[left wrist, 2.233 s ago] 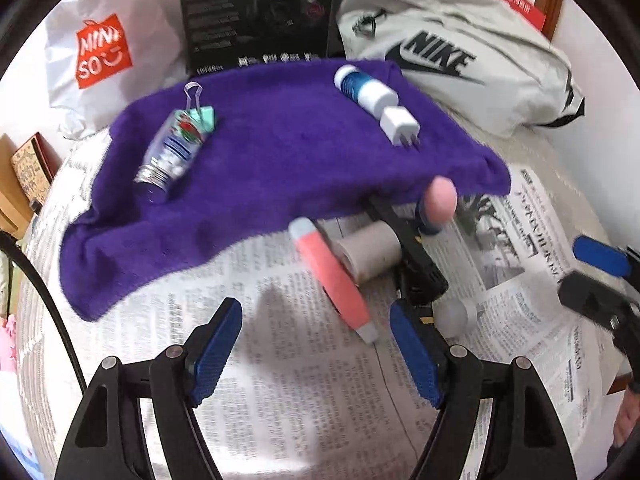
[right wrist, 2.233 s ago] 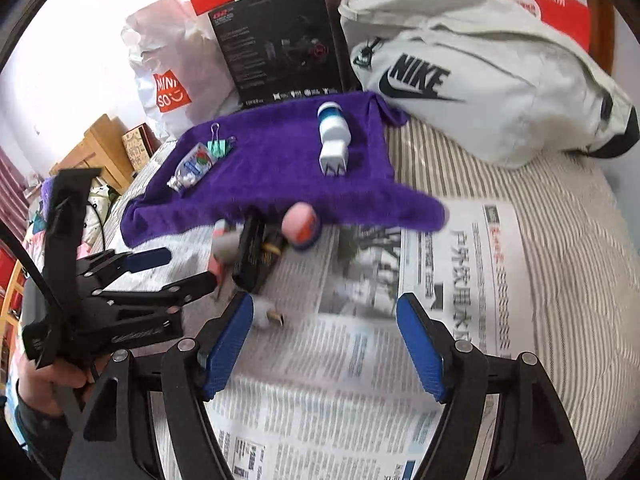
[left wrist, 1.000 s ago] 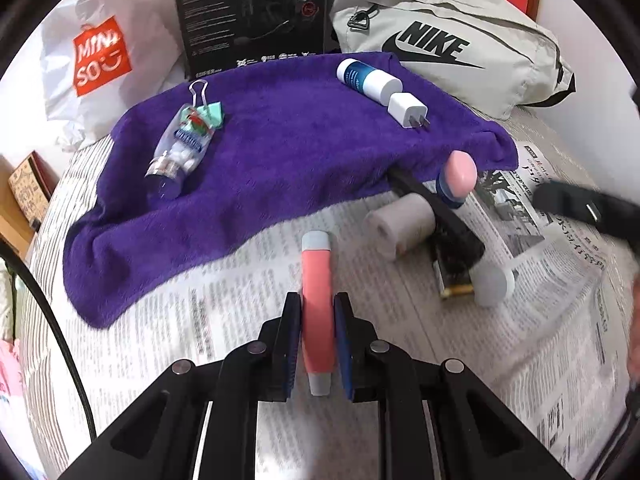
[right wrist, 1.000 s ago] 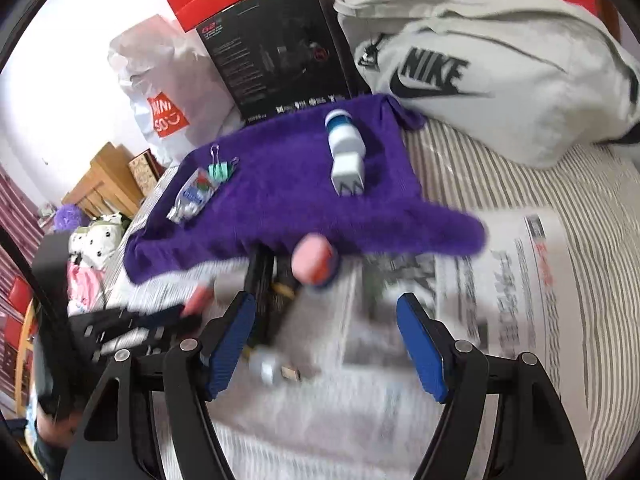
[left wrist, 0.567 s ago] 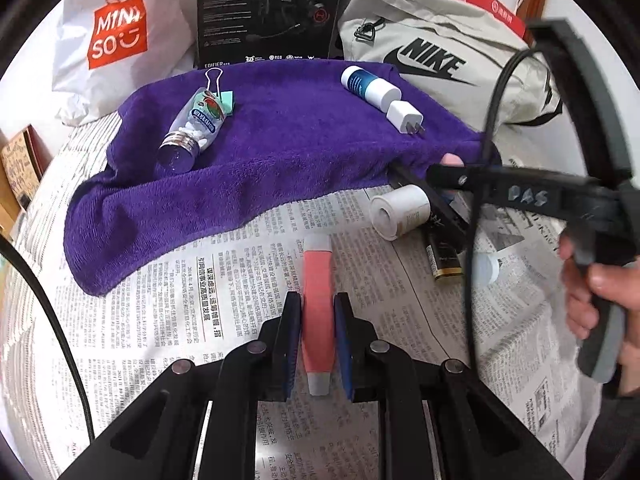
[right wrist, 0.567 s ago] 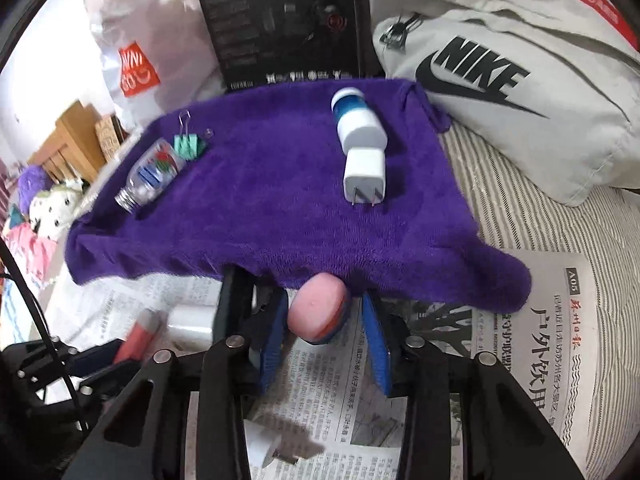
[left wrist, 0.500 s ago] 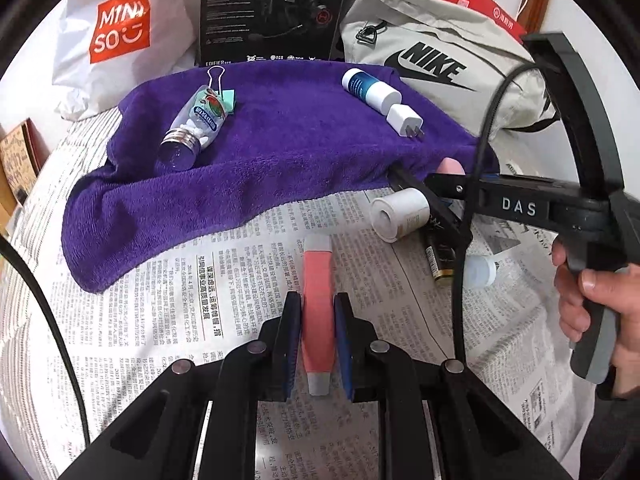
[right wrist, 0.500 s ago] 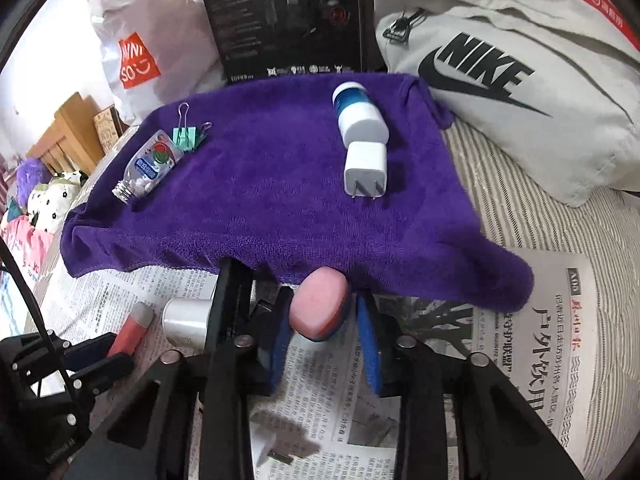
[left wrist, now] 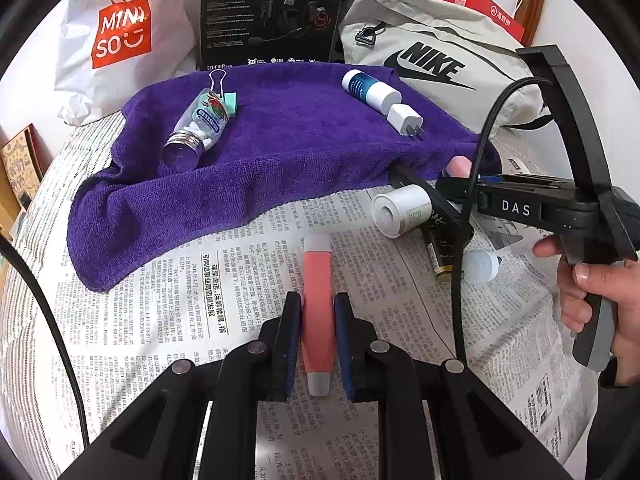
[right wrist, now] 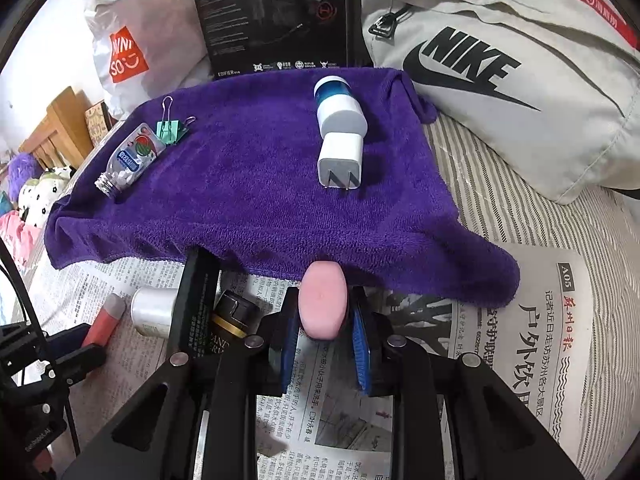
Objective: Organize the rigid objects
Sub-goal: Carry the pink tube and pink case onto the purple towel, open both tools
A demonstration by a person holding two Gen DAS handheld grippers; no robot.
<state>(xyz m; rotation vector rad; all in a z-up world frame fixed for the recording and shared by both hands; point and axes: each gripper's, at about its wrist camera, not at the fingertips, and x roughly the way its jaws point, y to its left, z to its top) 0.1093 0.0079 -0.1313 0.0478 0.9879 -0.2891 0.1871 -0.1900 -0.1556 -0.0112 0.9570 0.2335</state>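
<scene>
My left gripper [left wrist: 316, 340] is shut on a coral-pink tube [left wrist: 317, 300] lying on the newspaper [left wrist: 180, 320]. My right gripper [right wrist: 323, 340] is shut on a pink oval object [right wrist: 323, 306] at the purple towel's [right wrist: 256, 200] front edge. On the towel lie a clear pill bottle [left wrist: 198, 128], a green binder clip [right wrist: 170, 128], a blue-and-white bottle [right wrist: 338, 104] and a white charger plug [right wrist: 340, 158]. A white roll [left wrist: 400, 210], a black box [right wrist: 196, 300] and a dark gold-banded bottle [right wrist: 228, 322] sit beside the right gripper.
A grey Nike bag [right wrist: 520, 80], a black headset box [right wrist: 276, 16] and a white Miniso bag [left wrist: 116, 36] stand behind the towel. A small white cap [left wrist: 480, 266] lies on the newspaper. A hand [left wrist: 592, 296] holds the right gripper's handle.
The left gripper closed on the pink tube about two seconds back and holds it still. The right gripper came in low to the towel's edge and closed on the pink oval object.
</scene>
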